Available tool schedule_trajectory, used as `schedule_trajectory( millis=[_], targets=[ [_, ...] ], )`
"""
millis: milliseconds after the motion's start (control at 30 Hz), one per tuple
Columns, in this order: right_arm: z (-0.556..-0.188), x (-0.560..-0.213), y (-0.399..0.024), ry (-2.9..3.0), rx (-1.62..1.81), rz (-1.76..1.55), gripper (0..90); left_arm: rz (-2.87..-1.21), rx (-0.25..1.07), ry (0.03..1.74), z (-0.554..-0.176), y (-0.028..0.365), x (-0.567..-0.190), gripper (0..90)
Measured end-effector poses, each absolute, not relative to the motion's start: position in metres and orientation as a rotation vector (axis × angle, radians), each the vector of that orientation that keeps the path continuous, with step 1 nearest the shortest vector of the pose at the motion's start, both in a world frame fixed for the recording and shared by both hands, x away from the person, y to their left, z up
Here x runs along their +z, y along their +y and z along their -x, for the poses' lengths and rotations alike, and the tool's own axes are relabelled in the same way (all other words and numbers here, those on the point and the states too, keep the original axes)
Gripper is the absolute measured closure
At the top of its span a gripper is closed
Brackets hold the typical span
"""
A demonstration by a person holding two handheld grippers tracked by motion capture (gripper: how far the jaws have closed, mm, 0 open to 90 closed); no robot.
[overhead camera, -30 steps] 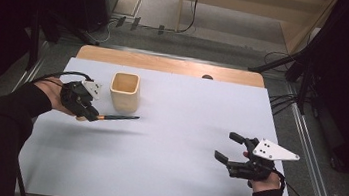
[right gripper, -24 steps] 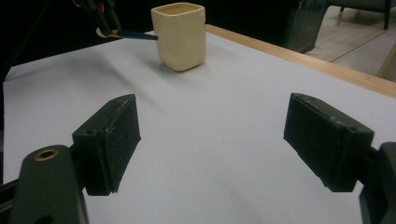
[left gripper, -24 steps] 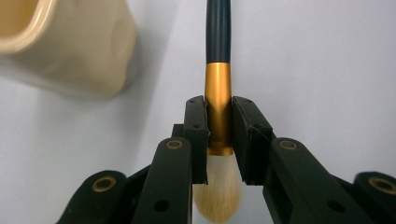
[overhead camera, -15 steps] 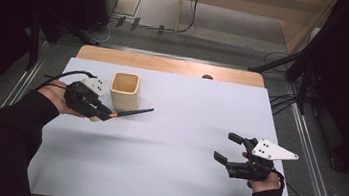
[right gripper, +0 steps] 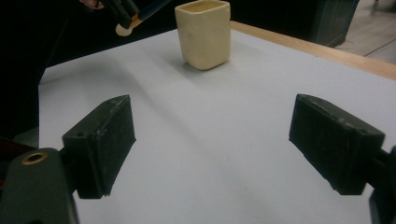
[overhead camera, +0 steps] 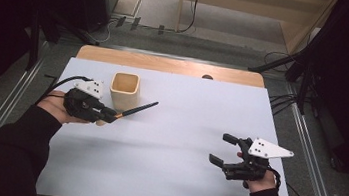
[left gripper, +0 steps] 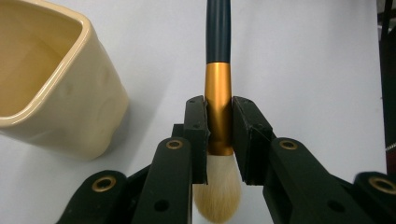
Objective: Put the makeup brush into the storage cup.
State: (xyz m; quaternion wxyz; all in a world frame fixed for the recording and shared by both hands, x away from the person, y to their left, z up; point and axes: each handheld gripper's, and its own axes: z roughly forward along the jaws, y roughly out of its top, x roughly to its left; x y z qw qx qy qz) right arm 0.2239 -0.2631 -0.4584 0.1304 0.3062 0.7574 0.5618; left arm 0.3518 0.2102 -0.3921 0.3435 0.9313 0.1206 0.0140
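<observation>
A makeup brush [overhead camera: 136, 108] with a dark handle, gold ferrule [left gripper: 219, 107] and pale bristles is clamped in my left gripper [overhead camera: 110, 114], which is shut on the ferrule. The handle points right and away, just in front of a cream square cup [overhead camera: 124, 91] standing upright. In the left gripper view the cup [left gripper: 51, 93] sits close at the left of the jaws. My right gripper [overhead camera: 220, 148] rests at the near right of the table; its jaws have just been opening and stand wide with nothing between them [right gripper: 219, 144]. Far off in that view stand the cup [right gripper: 204, 32] and brush [right gripper: 140, 14].
A pale blue-white mat [overhead camera: 183, 129] covers the table, with a wooden strip [overhead camera: 166, 65] along the far edge. Cables and dark stands lie on the floor beyond and to the right.
My left gripper has carried the brush away from me and a little right, up beside the cup, and the handle now tilts upward. The right hand has stayed put.
</observation>
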Motion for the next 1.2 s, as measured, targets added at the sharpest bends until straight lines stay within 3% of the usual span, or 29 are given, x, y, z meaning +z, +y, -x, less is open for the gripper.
schedule_trajectory(
  millis=[533, 967, 1200],
  targets=[
    [-0.228, -0.461, -0.24, 2.327, 1.654, -0.789, 14.4, -2.297, 0.012, 0.424, -0.321, 0.198, -0.407, 77.1],
    [-0.239, -0.459, -0.223, 2.296, 1.583, -0.927, 17.4, -2.286, -0.036, 0.378, -0.299, 0.189, -0.423, 77.1],
    [-0.24, -0.454, -0.218, 2.353, 1.623, -0.803, 14.5, -2.322, -0.068, 0.32, -0.291, 0.176, -0.424, 77.1]
  ],
)
